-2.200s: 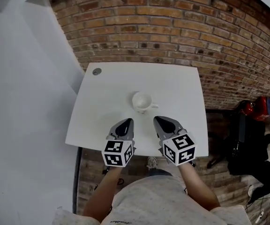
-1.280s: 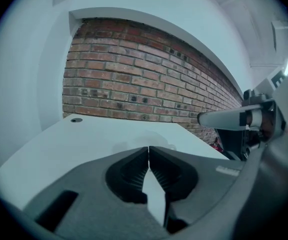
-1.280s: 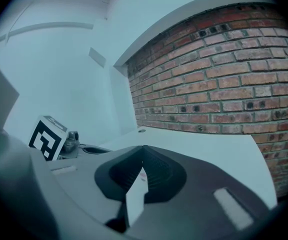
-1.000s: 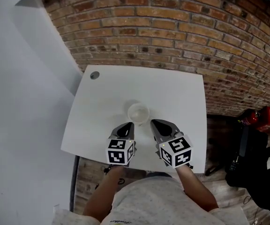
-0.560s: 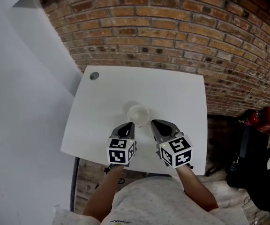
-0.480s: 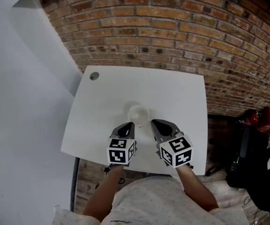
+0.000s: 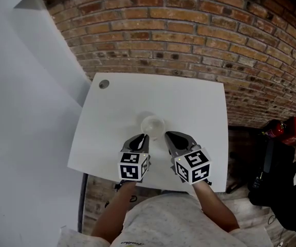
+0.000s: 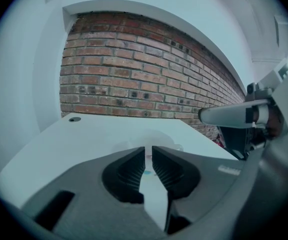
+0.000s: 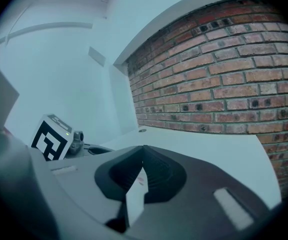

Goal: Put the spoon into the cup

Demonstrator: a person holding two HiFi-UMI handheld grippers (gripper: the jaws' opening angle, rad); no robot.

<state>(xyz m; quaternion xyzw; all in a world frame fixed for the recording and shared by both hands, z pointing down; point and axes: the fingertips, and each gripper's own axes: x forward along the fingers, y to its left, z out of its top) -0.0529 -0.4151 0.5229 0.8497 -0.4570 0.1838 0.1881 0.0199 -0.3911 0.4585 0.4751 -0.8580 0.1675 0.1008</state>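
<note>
A white cup (image 7: 152,123) stands on the white table (image 7: 189,99), slightly nearer its front edge than its middle. In the left gripper view the cup (image 8: 160,143) shows faintly just beyond the jaw tips. No spoon shows in any view. My left gripper (image 7: 140,136) sits just in front of the cup on its left, its jaws (image 8: 148,148) drawn together to a thin slit with nothing between them. My right gripper (image 7: 167,134) sits in front of the cup on its right. Its jaws (image 9: 143,148) meet at the tips and hold nothing.
A brick wall (image 7: 189,30) runs behind the table and a pale wall (image 7: 24,112) along its left. A small round grommet (image 7: 104,84) sits in the table's far left corner. Red and black gear (image 7: 287,138) lies on the floor to the right.
Since 2.2 s ago both grippers have come closer to the cup, and its handle has dropped out of sight. Over the last second nothing has visibly moved.
</note>
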